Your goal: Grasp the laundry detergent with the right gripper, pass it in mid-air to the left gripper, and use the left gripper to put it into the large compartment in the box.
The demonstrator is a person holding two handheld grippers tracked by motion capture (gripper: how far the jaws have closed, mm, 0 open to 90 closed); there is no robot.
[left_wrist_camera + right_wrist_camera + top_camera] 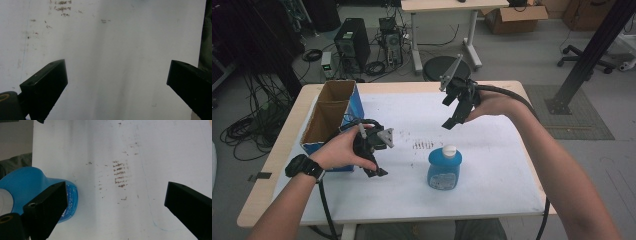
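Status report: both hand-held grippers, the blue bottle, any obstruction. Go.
Left hand-held gripper open, empty, low over mat. Right hand-held gripper open, empty, raised above blue bottle. Bottle upright, untouched. Open cardboard box far left, clear of path.

The right gripper [116,202], jaws wide apart, hangs over brown smudges [119,173]; the blue bottle [35,181] stands beside them.

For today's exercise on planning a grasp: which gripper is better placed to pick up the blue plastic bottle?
Probably the left gripper: open, low, beside the blue plastic bottle. The right gripper hangs higher, farther back.
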